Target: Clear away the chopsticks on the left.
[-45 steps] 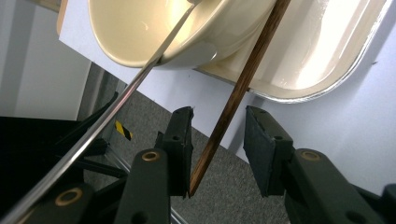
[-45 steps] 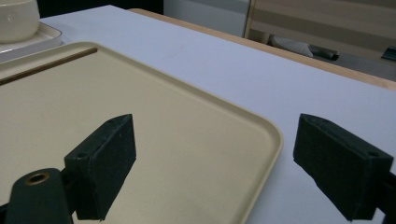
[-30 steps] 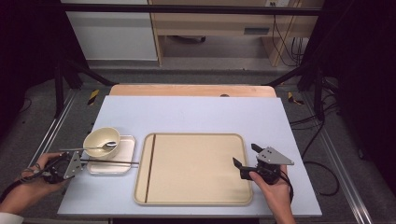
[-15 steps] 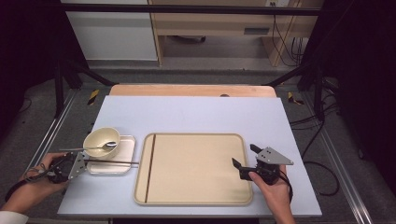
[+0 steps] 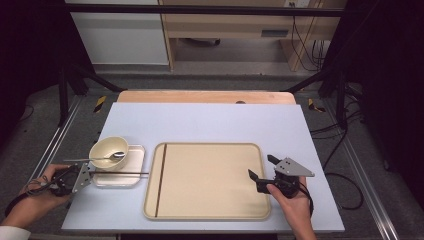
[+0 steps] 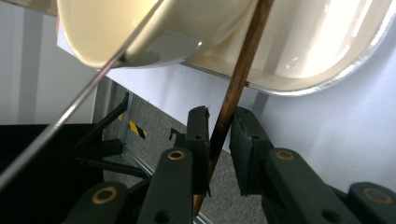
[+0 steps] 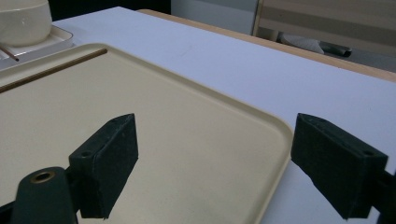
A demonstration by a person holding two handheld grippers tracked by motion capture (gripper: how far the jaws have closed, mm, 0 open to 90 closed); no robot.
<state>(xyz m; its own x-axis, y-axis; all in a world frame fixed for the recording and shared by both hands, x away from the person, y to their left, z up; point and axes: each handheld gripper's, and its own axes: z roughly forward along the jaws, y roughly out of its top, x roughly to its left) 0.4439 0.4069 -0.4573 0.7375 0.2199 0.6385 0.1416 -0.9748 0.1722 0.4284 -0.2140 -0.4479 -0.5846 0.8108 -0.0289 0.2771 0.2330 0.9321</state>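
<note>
Left gripper [image 6: 219, 135] jaws just closing around brown chopstick [image 6: 236, 88], small gap on one side; right gripper [image 7: 215, 163] wide apart over tray [image 7: 261, 126] edge, hand level.

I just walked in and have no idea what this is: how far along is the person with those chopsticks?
Done, it seems: one chopstick already lies along the big tray's left side. In hand: the left gripper has just been closing its jaws around the second chopstick, which rests on the small dish beside the bowl; a gap shows on one side. Left, probably: carrying it over. The right gripper waits open over the tray's right edge.
</note>
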